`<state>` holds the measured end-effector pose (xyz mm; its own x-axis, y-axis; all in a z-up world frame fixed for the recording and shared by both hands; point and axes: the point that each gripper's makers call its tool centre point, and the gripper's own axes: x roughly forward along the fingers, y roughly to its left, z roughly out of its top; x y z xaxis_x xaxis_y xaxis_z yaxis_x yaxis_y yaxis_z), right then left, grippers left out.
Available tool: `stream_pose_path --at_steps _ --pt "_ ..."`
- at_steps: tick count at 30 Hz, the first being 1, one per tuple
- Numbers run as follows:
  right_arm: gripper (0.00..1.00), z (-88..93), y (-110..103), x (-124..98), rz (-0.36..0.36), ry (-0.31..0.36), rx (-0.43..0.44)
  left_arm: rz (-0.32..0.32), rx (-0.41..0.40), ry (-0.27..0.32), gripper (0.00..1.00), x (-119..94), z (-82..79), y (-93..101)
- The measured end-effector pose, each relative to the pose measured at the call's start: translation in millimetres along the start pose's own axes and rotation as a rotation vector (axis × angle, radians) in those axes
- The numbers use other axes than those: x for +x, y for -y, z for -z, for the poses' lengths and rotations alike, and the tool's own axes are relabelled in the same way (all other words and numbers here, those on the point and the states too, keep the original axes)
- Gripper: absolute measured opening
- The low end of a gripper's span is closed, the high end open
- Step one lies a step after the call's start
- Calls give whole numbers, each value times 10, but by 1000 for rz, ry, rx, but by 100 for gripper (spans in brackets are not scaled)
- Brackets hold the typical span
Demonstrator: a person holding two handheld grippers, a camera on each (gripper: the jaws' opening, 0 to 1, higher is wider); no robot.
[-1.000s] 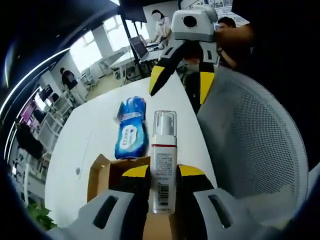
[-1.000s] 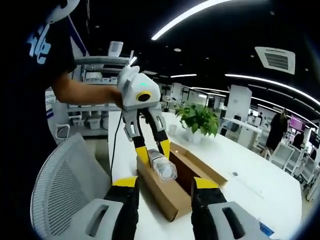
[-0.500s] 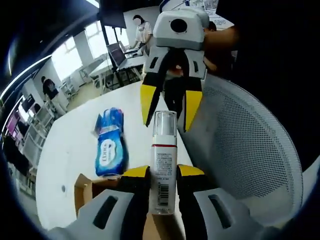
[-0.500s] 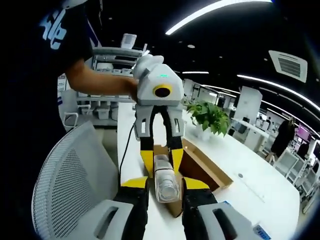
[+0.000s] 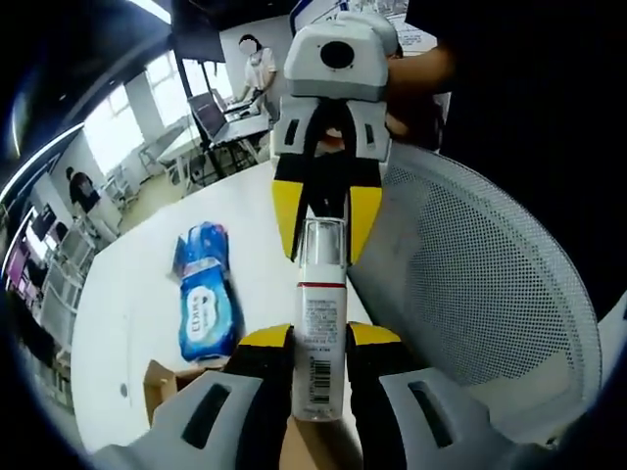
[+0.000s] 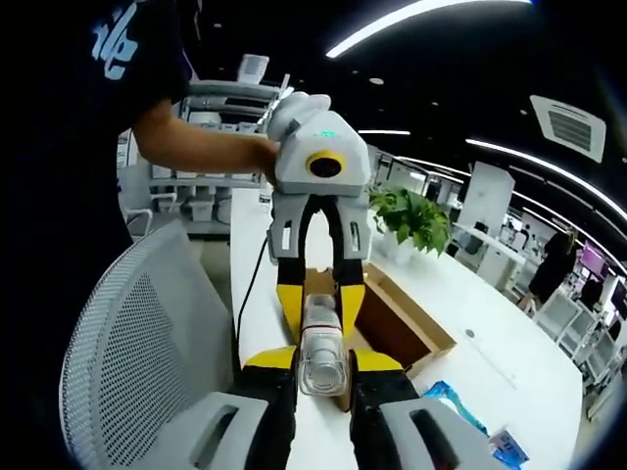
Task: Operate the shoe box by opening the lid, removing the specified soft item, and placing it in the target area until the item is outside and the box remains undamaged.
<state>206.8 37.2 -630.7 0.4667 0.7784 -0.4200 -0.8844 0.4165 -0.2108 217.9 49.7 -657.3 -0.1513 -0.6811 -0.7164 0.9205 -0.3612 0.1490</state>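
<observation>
A white pump bottle (image 5: 321, 294) with a clear cap is held in the air between both grippers. My left gripper (image 5: 321, 338) is shut on its labelled body. My right gripper (image 5: 323, 250) comes in from the top of the left gripper view, and its yellow fingertips (image 5: 286, 215) press on either side of the cap. In the right gripper view the cap (image 6: 321, 367) sits between my right gripper's (image 6: 321, 357) jaws, with the left gripper (image 6: 321, 318) facing it. The open brown shoe box (image 6: 392, 323) lies on the white table behind. A blue pack of wipes (image 5: 206, 304) lies flat on the table.
A white mesh chair (image 5: 490, 284) stands right beside the table's edge, under the grippers. A potted plant (image 6: 407, 215) stands at the table's far end. The box's corner (image 5: 162, 377) shows below the wipes. A person's arm (image 6: 196, 147) holds the left gripper.
My right gripper has come in over the bottle's cap and its jaws have narrowed onto it. The left gripper has kept its hold on the bottle.
</observation>
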Motion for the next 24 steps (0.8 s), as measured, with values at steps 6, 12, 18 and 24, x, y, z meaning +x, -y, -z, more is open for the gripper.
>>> stream_pose_path --at_steps 6,12,18,24 --pt "14 10 -22 6 1 -14 18 -17 -11 8 20 31 31 28" --pt "13 -6 32 -2 -1 -27 -19 -73 -7 17 21 19 16 -29" --pt "13 -51 142 9 -7 -28 -33 -162 -56 31 31 -66 34 -176" --pt "13 -19 298 13 -17 -57 -63 -255 -149 36 38 -187 171 -224"
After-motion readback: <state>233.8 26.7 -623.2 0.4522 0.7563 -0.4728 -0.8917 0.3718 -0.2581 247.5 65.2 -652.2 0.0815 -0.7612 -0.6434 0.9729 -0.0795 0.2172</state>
